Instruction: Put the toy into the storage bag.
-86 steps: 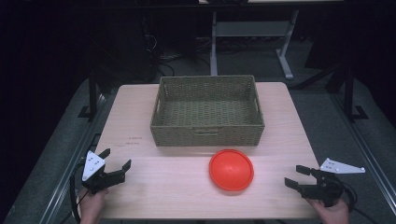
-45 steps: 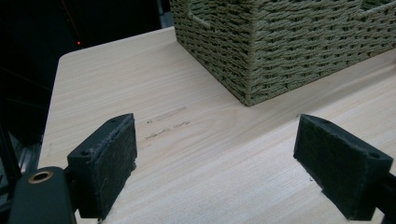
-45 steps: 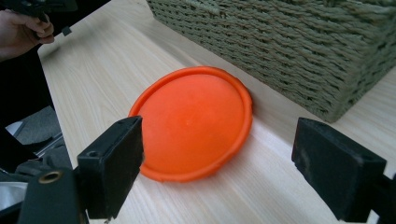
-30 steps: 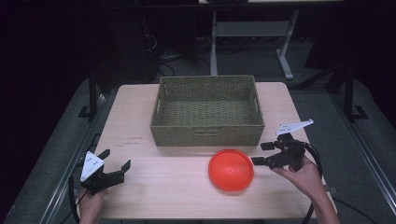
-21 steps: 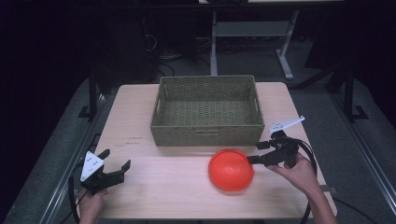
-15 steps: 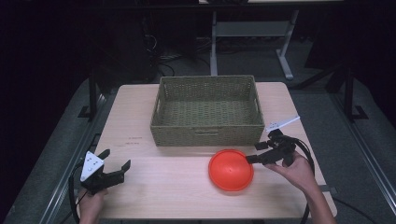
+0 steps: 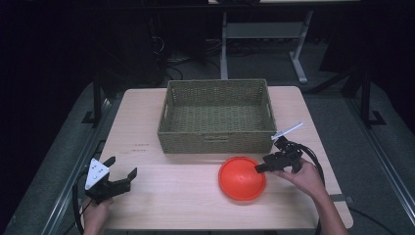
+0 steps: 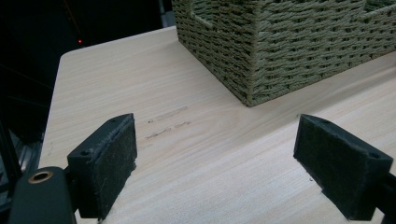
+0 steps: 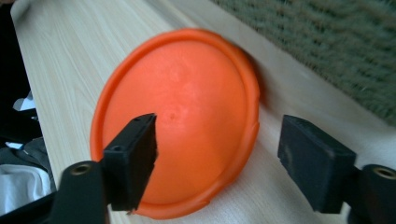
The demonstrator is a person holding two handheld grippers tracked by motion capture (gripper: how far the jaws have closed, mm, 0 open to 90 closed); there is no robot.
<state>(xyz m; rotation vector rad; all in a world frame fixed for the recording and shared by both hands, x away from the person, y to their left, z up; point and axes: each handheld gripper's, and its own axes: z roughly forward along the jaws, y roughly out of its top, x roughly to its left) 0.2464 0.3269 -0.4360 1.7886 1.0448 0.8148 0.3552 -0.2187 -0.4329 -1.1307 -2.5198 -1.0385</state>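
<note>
Dark floor and black stands ring a pale wooden tabletop [image 7: 161, 205], lit only on its own surface. Nearest the person, at the front left corner, the left gripper [image 7: 119, 180] rests low with its jaws spread wide and nothing between them; in the left gripper view its pads frame bare wood, with a corner of the woven basket [image 7: 218, 116] beyond. Toward the front right, the right gripper [image 7: 262, 166] is held in the person's right hand [image 7: 306, 177], jaws apart and empty, and it points leftward at the orange dish [image 7: 242, 178], which lies dome-up on the wood just in front of the basket's near wall. The relation that matters is this: the dish sits directly ahead of the right gripper's tips, its right rim at or just under them in the high view, while in the right gripper view one pad overlaps the dome and the other stands off past the rim, over bare wood. Being round, the dish has no long axis to line up with. The right hand is much the nearer; the left is well apart across the front edge. Farther back, the basket stands empty at the middle of the tabletop, its near wall close behind the dish, which probably leaves little room on that side.
</note>
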